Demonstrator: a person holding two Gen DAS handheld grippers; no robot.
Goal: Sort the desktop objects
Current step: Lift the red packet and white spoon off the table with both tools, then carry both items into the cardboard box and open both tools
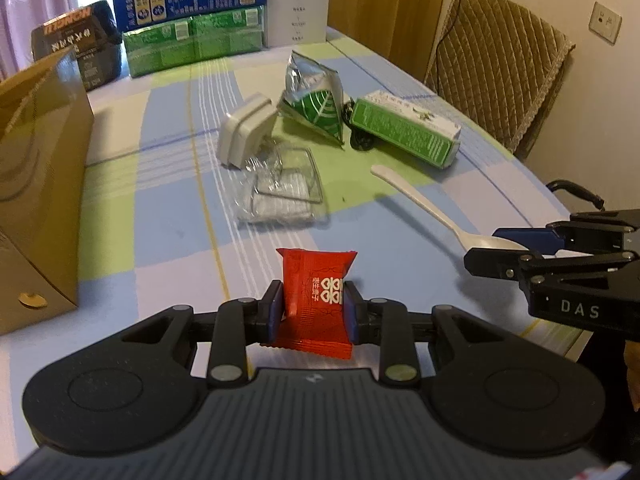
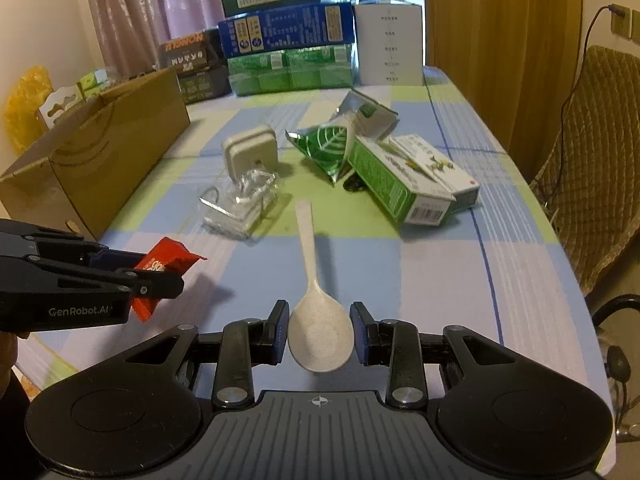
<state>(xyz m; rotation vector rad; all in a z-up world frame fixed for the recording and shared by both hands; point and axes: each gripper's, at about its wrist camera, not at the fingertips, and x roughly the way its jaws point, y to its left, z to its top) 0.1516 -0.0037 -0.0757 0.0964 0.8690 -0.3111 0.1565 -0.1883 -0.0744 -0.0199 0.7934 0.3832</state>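
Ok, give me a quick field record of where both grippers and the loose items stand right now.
left gripper: shut on red sachet, lifted off the cloth
right gripper: open, fingers either side of the spoon bowl
spoon: lying on table, handle pointing away
unsorted: white charger, clear plastic packet, green foil pouch, green carton
cardboard box: open, left of table

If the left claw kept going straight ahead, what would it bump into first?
Most likely the clear plastic packaging, straight beyond the red candy packet that the left claw grips. Bare tablecloth lies between; depth is hard to judge.
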